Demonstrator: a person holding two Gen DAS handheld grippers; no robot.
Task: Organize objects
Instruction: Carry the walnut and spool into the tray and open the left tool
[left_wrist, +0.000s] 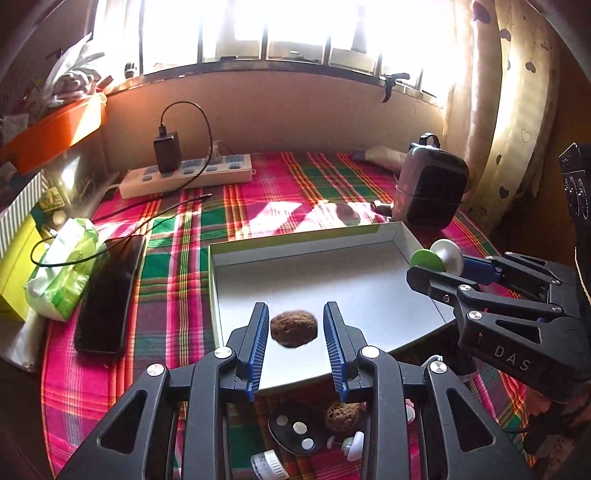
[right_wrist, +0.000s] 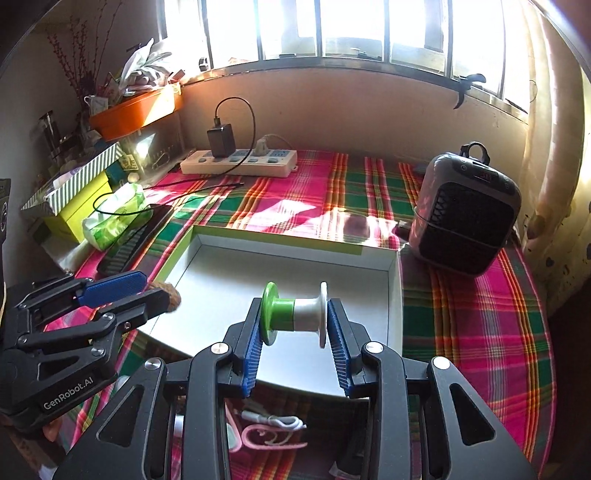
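A shallow white box (left_wrist: 402, 236) (right_wrist: 393, 280) lies on the plaid cloth. A brown walnut (left_wrist: 294, 328) sits inside it near the front edge, between the fingers of my left gripper (left_wrist: 295, 328), which is open with gaps on both sides. In the right wrist view the walnut (right_wrist: 170, 291) peeks out behind the left gripper (right_wrist: 147, 286). My right gripper (right_wrist: 295, 321) is shut on a green and white spool (right_wrist: 295, 314), held over the box. In the left wrist view the spool (left_wrist: 437, 256) hangs at the box's right wall in the right gripper (left_wrist: 443, 269).
In front of the box lie a second walnut (left_wrist: 341, 416), a black disc with silver dots (left_wrist: 293, 428), a white cable (right_wrist: 273, 421) and small white items. A phone (left_wrist: 109, 295), tissue pack (left_wrist: 62, 266), power strip (left_wrist: 184, 175) and small heater (right_wrist: 465, 218) surround the box.
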